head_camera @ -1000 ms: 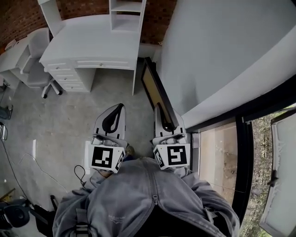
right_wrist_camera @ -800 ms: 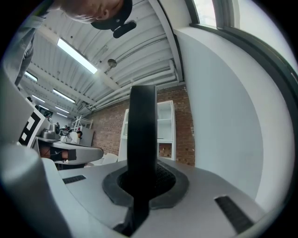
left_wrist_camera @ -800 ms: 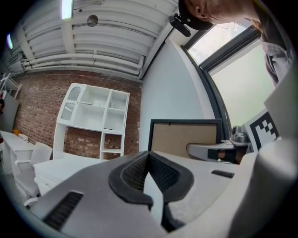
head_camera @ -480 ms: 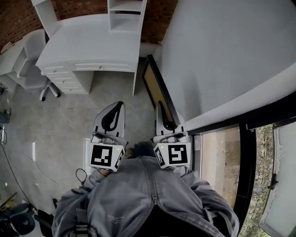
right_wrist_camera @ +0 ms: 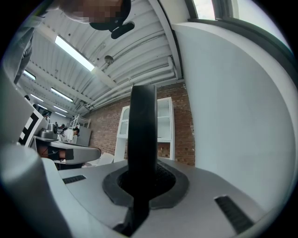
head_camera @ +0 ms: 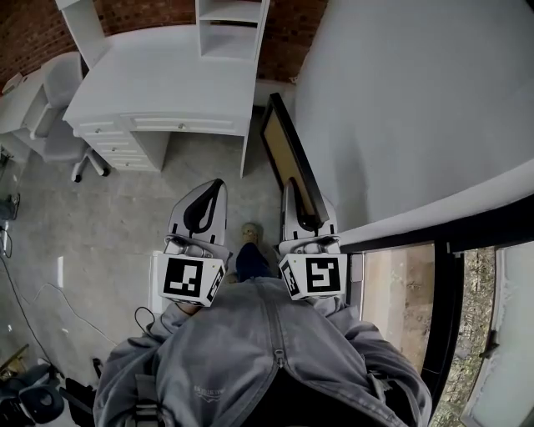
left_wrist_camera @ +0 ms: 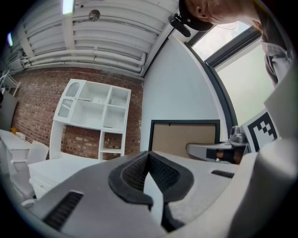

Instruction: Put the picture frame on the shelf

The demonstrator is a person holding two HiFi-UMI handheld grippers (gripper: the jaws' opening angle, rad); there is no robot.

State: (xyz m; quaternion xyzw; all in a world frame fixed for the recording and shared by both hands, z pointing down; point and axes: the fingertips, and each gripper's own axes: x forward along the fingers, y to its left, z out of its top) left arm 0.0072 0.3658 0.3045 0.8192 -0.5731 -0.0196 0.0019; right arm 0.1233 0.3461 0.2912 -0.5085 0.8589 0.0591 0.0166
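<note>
Blk frame w/ tan back; white desk.

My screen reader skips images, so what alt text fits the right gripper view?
The right gripper is shut on the black edge of a picture frame, seen edge-on. Behind it, a white shelf unit stands against a brick wall.

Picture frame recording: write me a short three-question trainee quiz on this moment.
1. True or false: the right tool is shut on the picture frame.
2. The left tool is: A) open around the frame, B) shut and empty, C) shut on a cable.
3. Fill in: the white shelf unit stands on a white ____.
Key: 1 true; 2 B; 3 desk.
</note>
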